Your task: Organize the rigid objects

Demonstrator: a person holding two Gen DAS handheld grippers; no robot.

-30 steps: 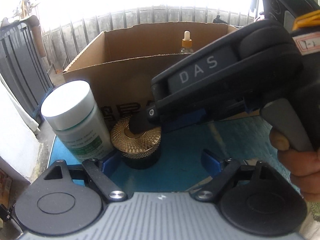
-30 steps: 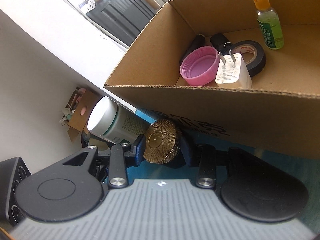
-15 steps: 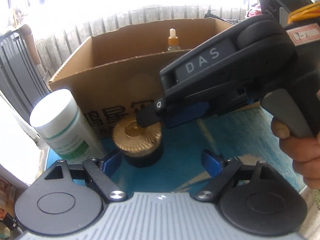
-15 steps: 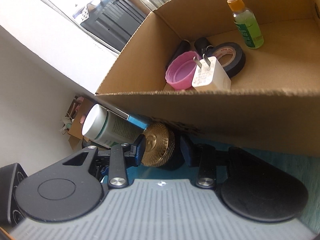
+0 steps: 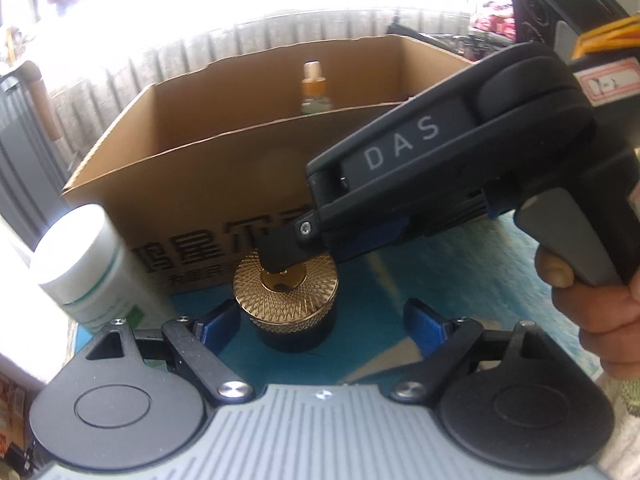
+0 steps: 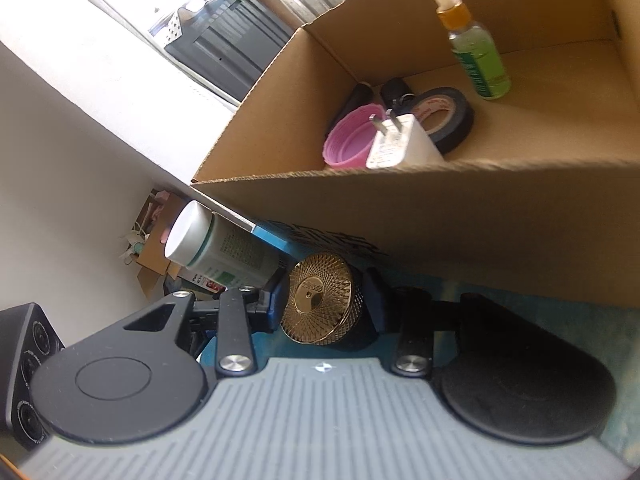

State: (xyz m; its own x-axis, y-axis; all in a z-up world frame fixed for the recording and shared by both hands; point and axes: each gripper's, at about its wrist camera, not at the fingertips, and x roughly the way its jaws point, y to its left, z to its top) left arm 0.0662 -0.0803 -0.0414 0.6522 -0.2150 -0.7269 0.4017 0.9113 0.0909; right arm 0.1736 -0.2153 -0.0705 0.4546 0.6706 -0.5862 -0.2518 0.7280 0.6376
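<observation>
A black jar with a gold patterned lid [image 5: 286, 288] stands on the blue mat [image 5: 460, 272] in front of the cardboard box [image 5: 224, 184]. My right gripper [image 6: 324, 300] comes in from the right over the jar [image 6: 320, 300]. Its pads touch the jar's two sides and its jaws are opening. One of its fingers [image 5: 280, 252] crosses the lid. My left gripper [image 5: 320, 320] is open wide just short of the jar, its pads clear of it. A white bottle with a green label [image 5: 88, 264] stands left of the jar.
The box [image 6: 440, 220] holds a green dropper bottle [image 6: 476, 52], a pink cap [image 6: 348, 140], a white plug adapter [image 6: 404, 144] and a black tape roll [image 6: 444, 116]. A hand [image 5: 600, 312] grips the right tool's handle. Left of the mat's edge, a white wall.
The left view has drawn back and swung right, so the white bottle sits further left. The jar between the right fingers now shows a gap from the bottle. The right jaws have eased slightly.
</observation>
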